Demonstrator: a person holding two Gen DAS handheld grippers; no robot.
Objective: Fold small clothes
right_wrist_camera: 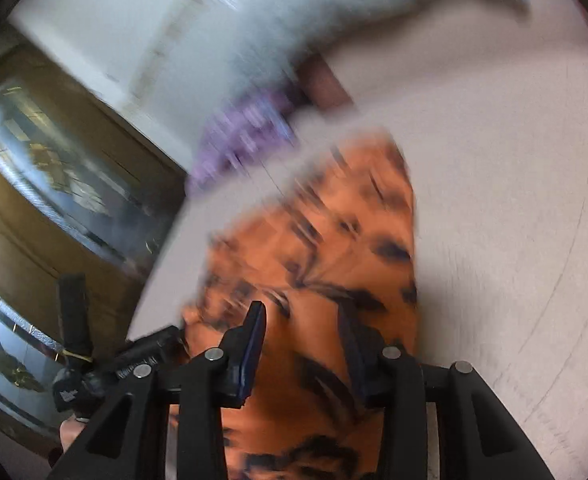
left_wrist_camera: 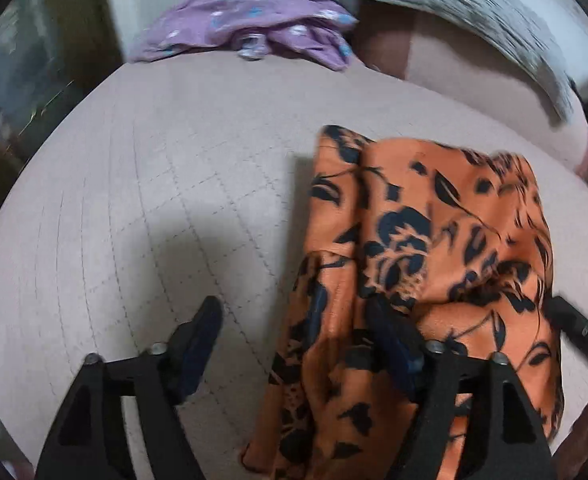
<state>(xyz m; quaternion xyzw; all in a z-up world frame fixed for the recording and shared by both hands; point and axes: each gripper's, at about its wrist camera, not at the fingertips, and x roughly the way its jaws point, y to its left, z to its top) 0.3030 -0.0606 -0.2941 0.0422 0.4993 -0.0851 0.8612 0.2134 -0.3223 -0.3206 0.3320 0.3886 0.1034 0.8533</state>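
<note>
An orange garment with a black floral print (left_wrist_camera: 422, 264) lies partly folded on the pale quilted bed (left_wrist_camera: 154, 200). My left gripper (left_wrist_camera: 294, 312) is open; its right finger rests over the garment's near part, its left finger over bare bedding. The tip of the other gripper (left_wrist_camera: 574, 324) pokes in at the right edge of the cloth. In the blurred right wrist view the same orange garment (right_wrist_camera: 334, 248) fills the centre, and my right gripper (right_wrist_camera: 300, 314) is open just above it, fingers astride the cloth.
A crumpled purple garment with pale flowers (left_wrist_camera: 250, 24) lies at the far edge of the bed, blurred in the right wrist view (right_wrist_camera: 242, 136). A grey blanket (left_wrist_camera: 454, 4) and a pink pillow (left_wrist_camera: 474, 76) lie behind. A glass-fronted wooden cabinet (right_wrist_camera: 46, 168) stands to the left.
</note>
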